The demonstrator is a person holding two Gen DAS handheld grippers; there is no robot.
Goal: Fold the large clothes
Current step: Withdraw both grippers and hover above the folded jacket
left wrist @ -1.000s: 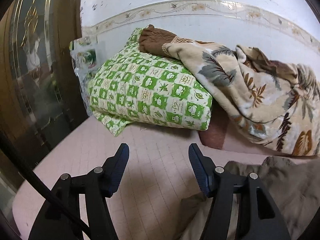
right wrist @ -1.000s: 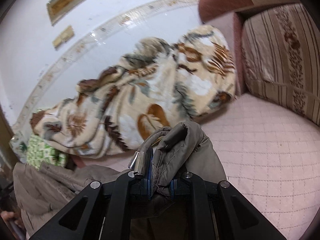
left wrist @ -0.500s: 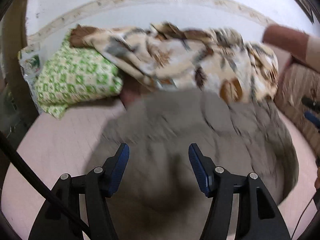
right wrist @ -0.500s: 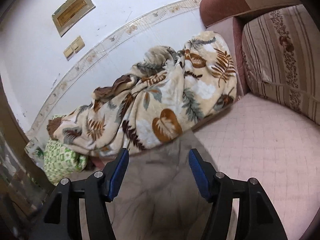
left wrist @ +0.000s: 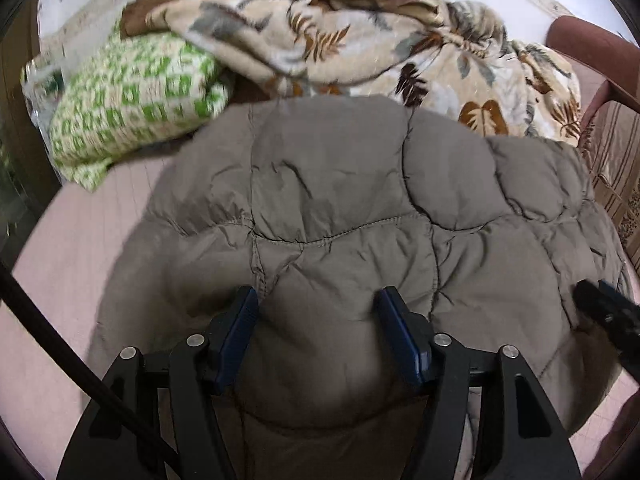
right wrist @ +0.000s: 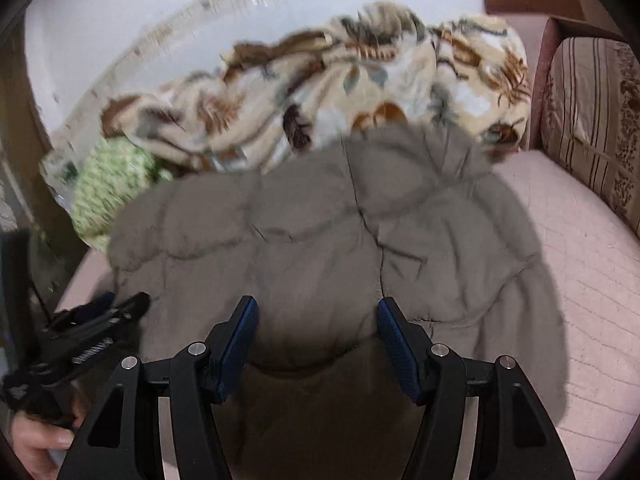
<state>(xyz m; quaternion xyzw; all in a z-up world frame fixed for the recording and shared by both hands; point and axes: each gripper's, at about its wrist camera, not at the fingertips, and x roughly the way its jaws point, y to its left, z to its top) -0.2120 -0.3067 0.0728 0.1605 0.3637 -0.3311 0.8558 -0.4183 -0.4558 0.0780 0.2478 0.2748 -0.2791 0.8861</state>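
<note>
Grey-brown padded jacket (left wrist: 340, 184) lay spread on the pink quilted bed (left wrist: 80, 240).
Left to right: green-checked pillow (left wrist: 132, 96), leaf-print blanket (left wrist: 360, 40), striped cushion (right wrist: 592, 112). Left gripper (left wrist: 316, 300) fingers apart, opening further, over the jacket, nothing clamped. Right gripper (right wrist: 316, 308) fingers apart, just opened, jacket beneath, unclamped.

We see a matt, puffy quilted cloth jacket (left wrist: 360, 208), a fleecy leaf-print blanket (left wrist: 400, 48), and a stitched pink bed cover (right wrist: 580, 240).
</note>
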